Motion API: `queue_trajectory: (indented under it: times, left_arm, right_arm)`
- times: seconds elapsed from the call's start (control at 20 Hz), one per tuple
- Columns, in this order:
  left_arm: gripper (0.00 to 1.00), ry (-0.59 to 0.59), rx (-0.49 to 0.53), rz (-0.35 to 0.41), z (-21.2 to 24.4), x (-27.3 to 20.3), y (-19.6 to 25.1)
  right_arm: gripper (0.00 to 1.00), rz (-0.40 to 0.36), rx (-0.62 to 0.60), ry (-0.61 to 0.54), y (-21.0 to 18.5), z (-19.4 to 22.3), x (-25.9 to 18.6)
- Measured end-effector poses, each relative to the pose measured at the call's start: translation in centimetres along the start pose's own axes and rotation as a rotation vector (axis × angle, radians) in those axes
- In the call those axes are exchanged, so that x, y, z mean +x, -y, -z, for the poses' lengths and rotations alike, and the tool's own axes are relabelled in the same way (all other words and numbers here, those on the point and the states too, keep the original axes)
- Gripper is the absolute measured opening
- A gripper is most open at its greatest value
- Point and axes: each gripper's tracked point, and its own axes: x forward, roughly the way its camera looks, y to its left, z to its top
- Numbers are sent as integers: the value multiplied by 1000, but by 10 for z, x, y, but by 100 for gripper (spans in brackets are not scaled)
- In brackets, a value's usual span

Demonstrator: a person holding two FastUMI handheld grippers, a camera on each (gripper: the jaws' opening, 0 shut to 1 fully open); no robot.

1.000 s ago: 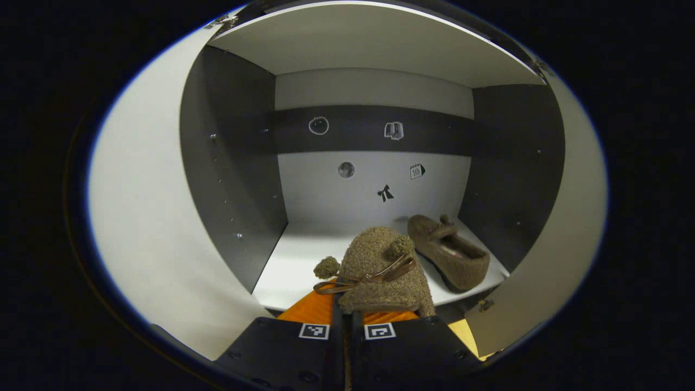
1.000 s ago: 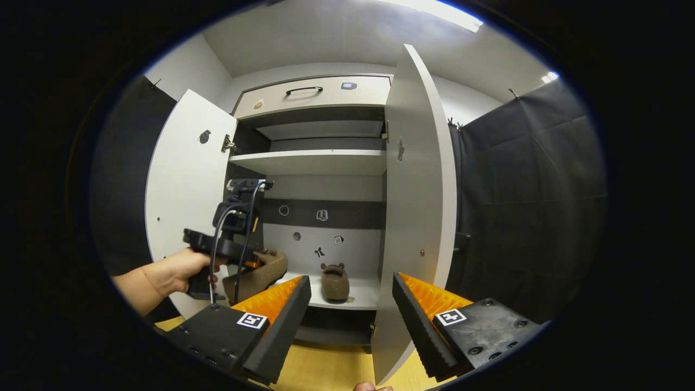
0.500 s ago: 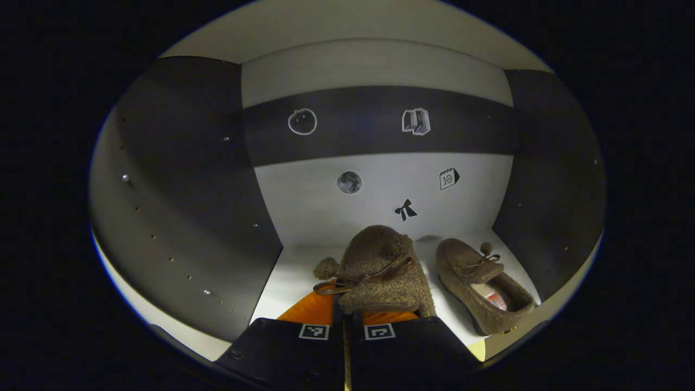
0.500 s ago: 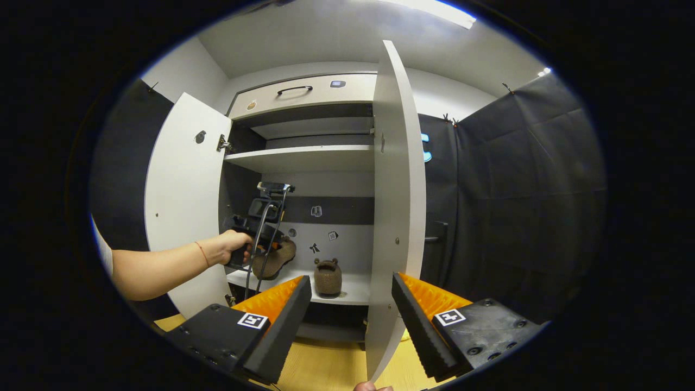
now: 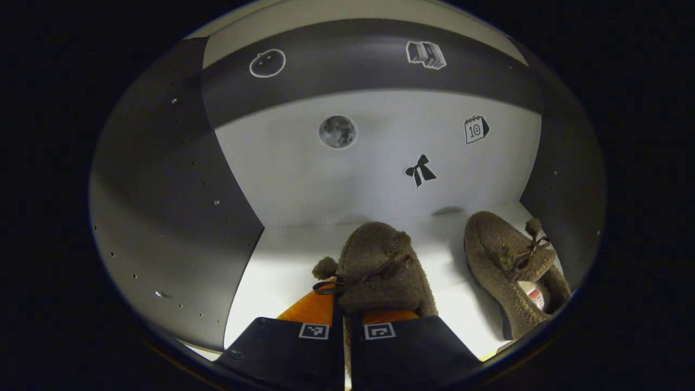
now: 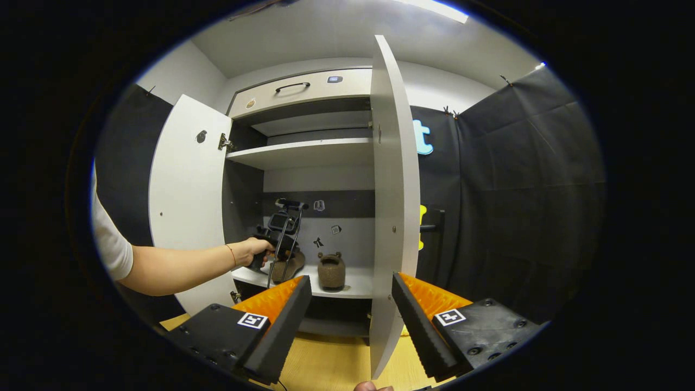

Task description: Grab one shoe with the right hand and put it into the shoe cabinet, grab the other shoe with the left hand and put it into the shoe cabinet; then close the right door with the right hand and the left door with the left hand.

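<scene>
My left gripper [image 5: 347, 312] is shut on the heel of a fuzzy brown shoe [image 5: 377, 266] with a bow and pompoms. The shoe is deep inside the shoe cabinet, low over the white shelf [image 5: 277, 266]; I cannot tell whether it touches. The second brown shoe [image 5: 502, 263] lies on the shelf to its right. In the right gripper view, my right gripper [image 6: 350, 288] hangs open and empty in front of the cabinet. Farther off, a hand [image 6: 252, 251] holds the left gripper [image 6: 282, 231] with its shoe [image 6: 288, 266], beside the second shoe [image 6: 331, 271].
Both doors stand open: the left door [image 6: 184, 201] swung wide, the right door [image 6: 393, 190] edge-on just beyond my right finger. An upper shelf [image 6: 304, 155] and a drawer [image 6: 298, 92] sit above. Wooden floor [image 6: 326, 364] lies below.
The left gripper has carried its shoe deeper into the cabinet and lower toward the shelf. The right gripper has drifted slightly, staying open.
</scene>
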Motion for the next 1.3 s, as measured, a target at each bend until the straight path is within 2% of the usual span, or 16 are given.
queue_trajectory:
  times: [0.1, 0.25, 0.3, 0.35, 0.4, 0.45, 0.5, 0.6, 0.7, 0.75, 0.8, 1.0, 1.1, 1.15, 1.3]
  left_arm:
    - [11, -14, 30, -17, 3, -1, -3]
    - [20, -13, 83, -18, 5, -9, -2]
    - [18, -5, 98, -11, 4, -14, 1]
    - [27, 8, 106, 7, 3, -19, 4]
    - [30, 22, 113, 19, 2, -26, 7]
    - [34, 37, 115, 38, 1, -33, 11]
    - [38, 55, 113, 51, 1, -40, 14]
    - [65, 95, 128, 59, 0, -56, 13]
    - [70, 123, 131, 74, 2, -75, 13]
    - [79, 140, 127, 75, 2, -84, 12]
    - [89, 164, 127, 73, 2, -96, 11]
    - [90, 305, 133, 65, -7, -155, 7]
    - [93, 367, 106, 106, -5, -188, 14]
    - [97, 399, 88, 135, -3, -205, 18]
    - [96, 480, 60, 159, 3, -248, 17]
  right_arm:
    - [95, 3, 3, -1, -1, 0, 0]
    - [95, 3, 27, -20, -4, 6, -1]
    - [95, 6, 38, -26, -4, 7, -2]
    - [95, 8, 50, -32, -5, 9, -3]
    - [95, 12, 60, -37, -6, 10, -5]
    - [100, 15, 68, -40, -6, 10, -6]
    - [96, 19, 74, -40, -7, 10, -8]
    - [96, 25, 79, -35, -10, 7, -12]
    - [97, 27, 79, -27, -13, 4, -16]
    - [100, 27, 78, -26, -15, 3, -19]
    - [98, 32, 73, -25, -15, 3, -22]
    - [98, 57, 58, -21, -13, -1, -34]
    - [98, 85, 42, -19, -3, -6, -40]
    - [98, 97, 31, -19, 1, -6, -41]
    - [98, 159, 8, -23, 28, -11, -45]
